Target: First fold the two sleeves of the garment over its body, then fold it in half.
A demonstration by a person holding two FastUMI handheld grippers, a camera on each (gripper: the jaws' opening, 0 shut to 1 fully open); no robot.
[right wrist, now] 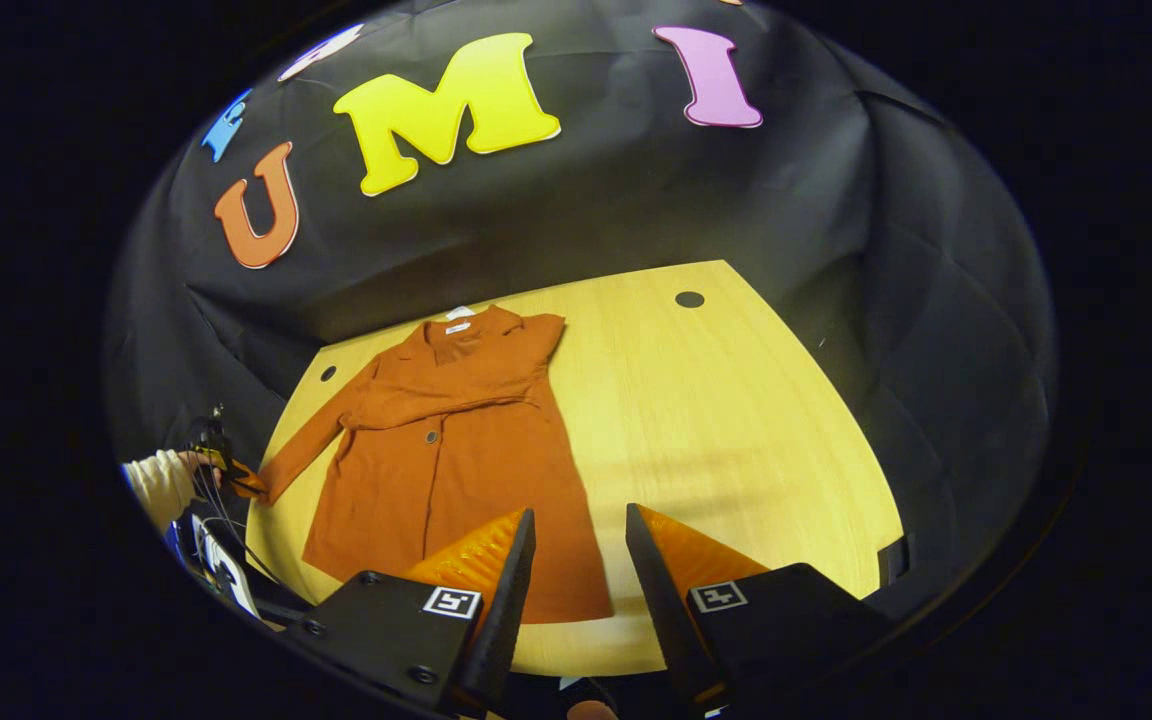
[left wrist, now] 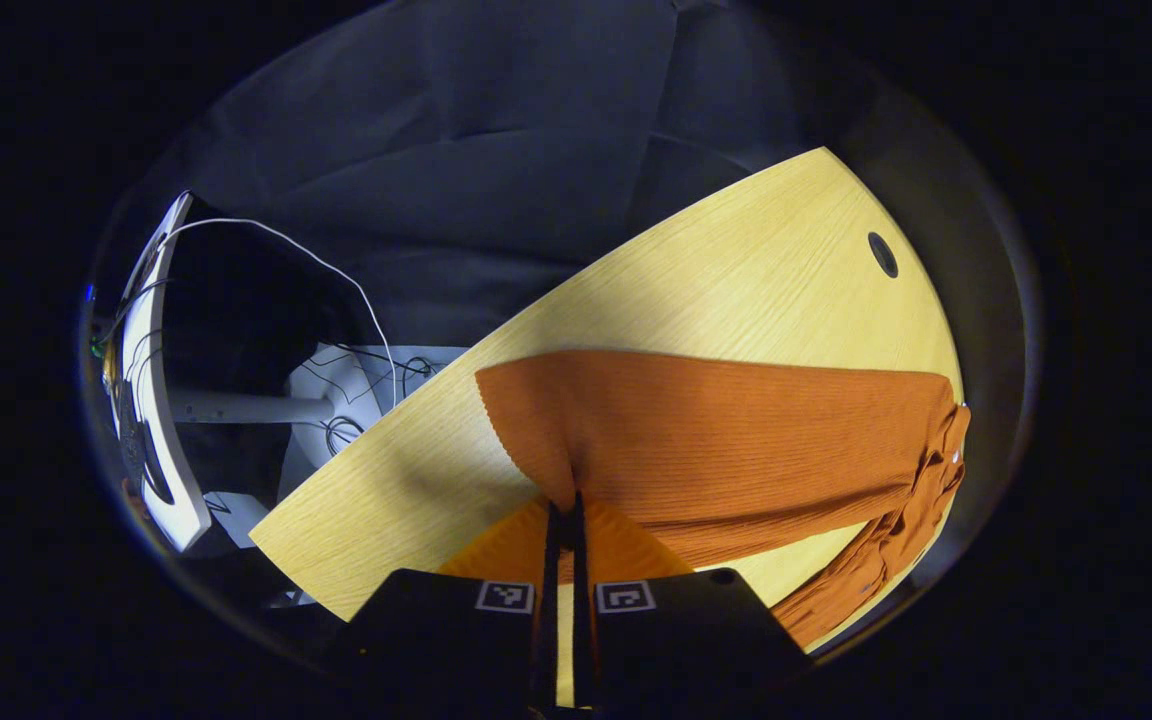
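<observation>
- One sleeve (right wrist: 456,392) lies folded across the orange garment (right wrist: 456,470) on the yellow table (right wrist: 736,440).
- Left gripper (left wrist: 564,515) pinches the other sleeve's cuff (left wrist: 536,440).
- Right gripper (right wrist: 578,530) hangs wide apart above the garment's near edge.

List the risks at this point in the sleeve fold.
1. The left gripper pinches only the very edge of the outstretched sleeve; it may slip out mid-fold.
2. The other sleeve, already laid across the garment, could be dragged askew, as nothing pins it.
3. The right gripper hovers open above the hem, so the body may slide on the smooth table.
</observation>
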